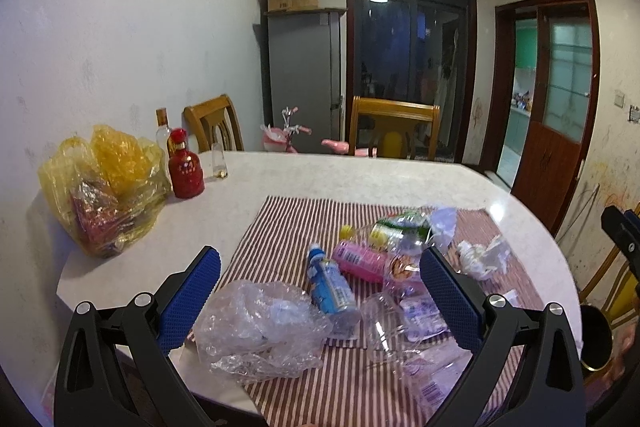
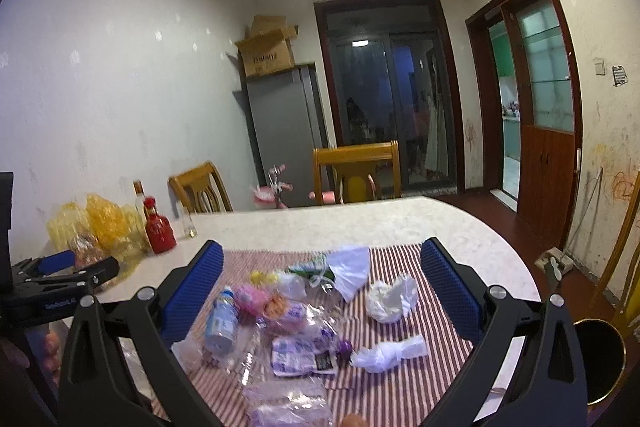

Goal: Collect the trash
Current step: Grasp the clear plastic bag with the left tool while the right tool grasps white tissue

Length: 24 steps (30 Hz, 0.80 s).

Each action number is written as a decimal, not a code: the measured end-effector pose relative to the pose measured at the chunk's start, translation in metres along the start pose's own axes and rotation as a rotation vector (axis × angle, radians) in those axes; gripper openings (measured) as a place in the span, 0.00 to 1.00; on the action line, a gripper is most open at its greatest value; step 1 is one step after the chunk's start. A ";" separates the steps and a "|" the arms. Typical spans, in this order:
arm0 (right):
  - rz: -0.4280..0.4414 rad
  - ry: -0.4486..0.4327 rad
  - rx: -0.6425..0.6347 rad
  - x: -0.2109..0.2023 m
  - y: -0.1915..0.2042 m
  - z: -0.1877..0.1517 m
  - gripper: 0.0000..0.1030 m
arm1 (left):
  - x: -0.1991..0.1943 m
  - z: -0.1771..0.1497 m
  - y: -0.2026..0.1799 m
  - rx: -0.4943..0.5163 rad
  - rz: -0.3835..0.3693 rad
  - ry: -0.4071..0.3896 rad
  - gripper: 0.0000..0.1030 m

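Trash lies on a red-and-white striped cloth (image 1: 304, 211) on a pale table (image 1: 360, 171): a crumpled clear plastic bag (image 1: 264, 331), a blue bottle (image 1: 334, 287), a pink bottle (image 1: 358, 261), clear wrappers and white crumpled tissue (image 1: 482, 257). My left gripper (image 1: 320, 291) is open and empty, hovering over the bottles. In the right wrist view the same pile shows: the blue bottle (image 2: 222, 319), the tissue (image 2: 390, 297), a knotted white bag (image 2: 386, 353). My right gripper (image 2: 322, 289) is open and empty above it.
A yellow plastic bag (image 1: 104, 183), a red bottle (image 1: 185, 167), a clear bottle (image 1: 163, 131) and a small glass (image 1: 219, 163) stand at the table's far left. Wooden chairs (image 1: 394, 127) stand behind the table. A black round bin (image 2: 600, 355) sits on the floor at the right.
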State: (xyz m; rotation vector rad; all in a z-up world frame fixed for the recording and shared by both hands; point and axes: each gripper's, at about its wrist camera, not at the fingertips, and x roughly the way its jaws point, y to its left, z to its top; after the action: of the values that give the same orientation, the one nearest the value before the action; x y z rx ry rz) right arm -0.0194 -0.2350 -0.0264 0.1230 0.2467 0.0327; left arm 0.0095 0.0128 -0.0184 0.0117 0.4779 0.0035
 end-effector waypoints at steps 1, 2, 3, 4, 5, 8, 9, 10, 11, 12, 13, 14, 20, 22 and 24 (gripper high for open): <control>-0.003 0.018 0.000 0.004 -0.001 -0.001 0.96 | 0.005 -0.001 0.001 0.003 0.002 0.012 0.94; -0.001 0.037 0.001 0.009 -0.003 -0.002 0.96 | 0.011 -0.004 0.003 0.005 0.007 0.024 0.94; 0.004 0.057 0.001 0.014 -0.006 -0.003 0.96 | 0.015 -0.006 0.006 0.005 0.012 0.033 0.94; 0.002 0.081 -0.005 0.021 -0.008 -0.006 0.96 | 0.019 -0.008 0.008 0.002 0.016 0.043 0.94; -0.006 0.103 -0.013 0.028 -0.011 -0.008 0.96 | 0.025 -0.011 0.011 -0.001 0.017 0.055 0.94; -0.025 0.174 -0.025 0.052 -0.021 -0.014 0.96 | 0.044 -0.017 0.022 -0.008 0.012 0.102 0.94; -0.027 0.204 -0.028 0.062 -0.025 -0.016 0.96 | 0.051 -0.019 0.026 -0.006 0.012 0.121 0.94; -0.025 0.248 -0.027 0.077 -0.031 -0.020 0.96 | 0.058 -0.022 0.030 -0.003 0.015 0.142 0.94; -0.022 0.287 -0.023 0.089 -0.035 -0.023 0.96 | 0.065 -0.024 0.034 0.000 0.022 0.159 0.94; -0.017 0.344 -0.010 0.108 -0.043 -0.027 0.96 | 0.071 -0.027 0.040 0.003 0.035 0.179 0.94; -0.015 0.380 0.000 0.121 -0.047 -0.031 0.96 | 0.077 -0.029 0.045 0.004 0.047 0.194 0.94; -0.008 0.425 0.015 0.136 -0.053 -0.035 0.96 | 0.082 -0.032 0.052 0.002 0.060 0.211 0.94; -0.028 0.629 0.097 0.236 -0.084 -0.068 0.96 | 0.111 -0.044 0.089 -0.052 0.136 0.300 0.94; -0.032 0.704 0.126 0.268 -0.091 -0.080 0.96 | 0.125 -0.053 0.098 -0.058 0.140 0.354 0.94; -0.045 0.768 0.141 0.295 -0.096 -0.092 0.96 | 0.138 -0.061 0.100 -0.062 0.103 0.403 0.94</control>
State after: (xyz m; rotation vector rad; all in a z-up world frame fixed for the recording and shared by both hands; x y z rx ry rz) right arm 0.2451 -0.3054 -0.1981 0.2430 1.0193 0.0162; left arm 0.1040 0.1140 -0.1345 -0.0259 0.8797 0.1235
